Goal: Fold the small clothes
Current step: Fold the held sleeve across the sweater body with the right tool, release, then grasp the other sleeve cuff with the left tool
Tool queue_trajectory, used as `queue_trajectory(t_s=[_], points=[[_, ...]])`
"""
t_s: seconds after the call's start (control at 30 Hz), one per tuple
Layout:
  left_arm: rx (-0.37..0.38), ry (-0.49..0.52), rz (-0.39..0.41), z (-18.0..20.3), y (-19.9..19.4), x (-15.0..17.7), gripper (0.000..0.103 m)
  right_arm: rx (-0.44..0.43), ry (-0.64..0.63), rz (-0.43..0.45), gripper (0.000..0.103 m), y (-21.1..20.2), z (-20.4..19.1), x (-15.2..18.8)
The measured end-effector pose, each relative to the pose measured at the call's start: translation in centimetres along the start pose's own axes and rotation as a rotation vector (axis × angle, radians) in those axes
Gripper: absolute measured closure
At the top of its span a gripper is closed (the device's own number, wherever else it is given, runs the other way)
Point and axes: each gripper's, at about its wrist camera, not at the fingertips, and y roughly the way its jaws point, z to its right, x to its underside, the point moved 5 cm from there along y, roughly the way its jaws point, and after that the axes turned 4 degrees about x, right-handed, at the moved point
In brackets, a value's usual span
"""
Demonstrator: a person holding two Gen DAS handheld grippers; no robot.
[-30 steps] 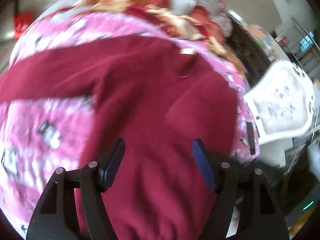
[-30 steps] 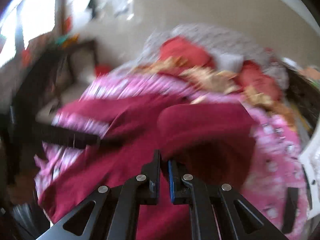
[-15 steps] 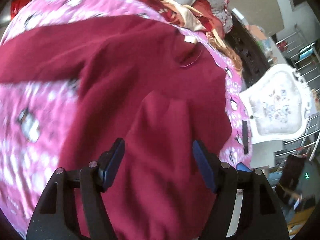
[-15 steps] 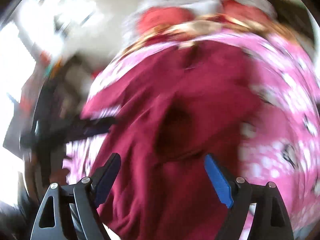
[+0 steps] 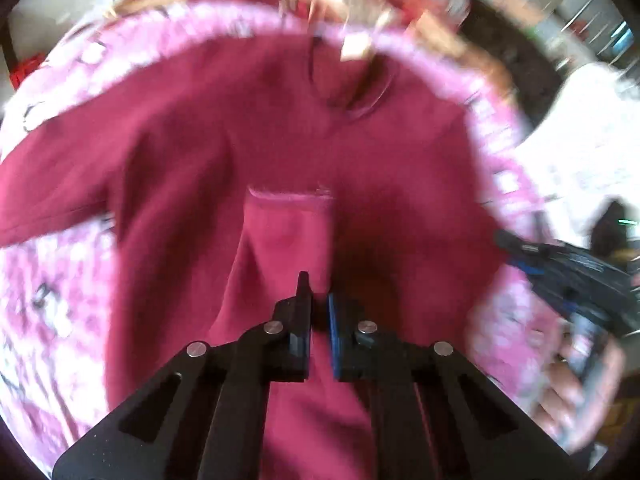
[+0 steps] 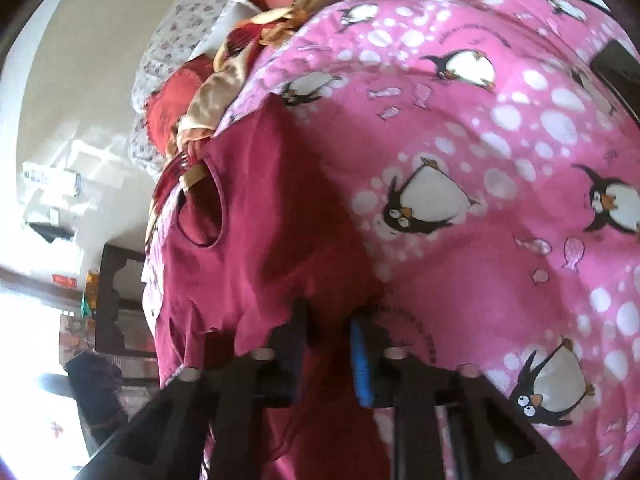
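A home bedroom; penguin-print pink bedspread (image 6: 500,128), heaped pillows (image 6: 176,108), white ornate chair (image 5: 592,140).

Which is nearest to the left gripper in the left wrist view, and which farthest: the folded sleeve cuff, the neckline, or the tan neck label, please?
From the left gripper:
1. Folded sleeve cuff, just ahead, slightly left.
2. Neckline, farther up the sweater, slightly right.
3. Tan neck label, at the collar's far edge.

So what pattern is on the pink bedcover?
Penguins, small fish and white bubbles on the pink bedcover; clearest in the right wrist view.

One maroon sweater (image 5: 280,140), one pink penguin blanket (image 6: 500,160), two grippers: left gripper (image 5: 319,312), right gripper (image 6: 328,328).
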Motion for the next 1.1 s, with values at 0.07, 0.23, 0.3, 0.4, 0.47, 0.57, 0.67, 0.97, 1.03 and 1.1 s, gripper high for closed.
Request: queue_trajectory(t_s=[0.07,0.23,0.3,0.4,0.47,0.57,0.67,0.97,1.03,1.1], points=[[0.026,-0.014,0.091,-1.1,-5.0,2.3,0.097,-0.043,-0.029,0.015,0.091,-1.4,-0.4,0.0],[0.049,-0.098,0.06,-4.4,-6.6,9.2,0.097,-0.062,-0.072,0.006,0.091,-1.3,0.0,1.8],[0.05,-0.14,0.049,-5.6,-5.8,11.2,0.097,-0.027,-0.064,-0.025,0.091,0.4,0.8,2.4],[0.059,-0.17,-0.069,-6.4,-3.1,13.3,0.097,-0.01,-0.074,-0.044,0.091,1.9,0.9,3.0],[0.104,-0.172,-0.156,-6.0,-2.3,14.4,0.097,0.018,-0.06,-0.031,0.088,1.8,0.9,3.2],[0.153,-0.084,-0.135,-3.9,-4.5,14.7,0.096,0.121,-0.073,0.002,0.067,-0.2,0.3,4.0],[0.205,0.005,-0.135,-2.1,-6.7,15.0,0.096,0.194,-0.173,0.076,0.028,-3.3,-2.1,5.6],[-0.033,-0.173,0.064,-9.7,-11.1,13.7,0.047,0.21,-0.443,0.169,0.02,-6.7,-10.3,14.1],[-0.124,-0.228,0.096,-12.5,-12.2,13.8,0.047,0.275,-0.498,0.222,0.02,-6.8,-12.2,15.8],[-0.168,-0.303,0.132,-14.9,-12.7,13.2,0.047,0.275,-0.541,0.259,0.02,-7.2,-14.0,17.2]])
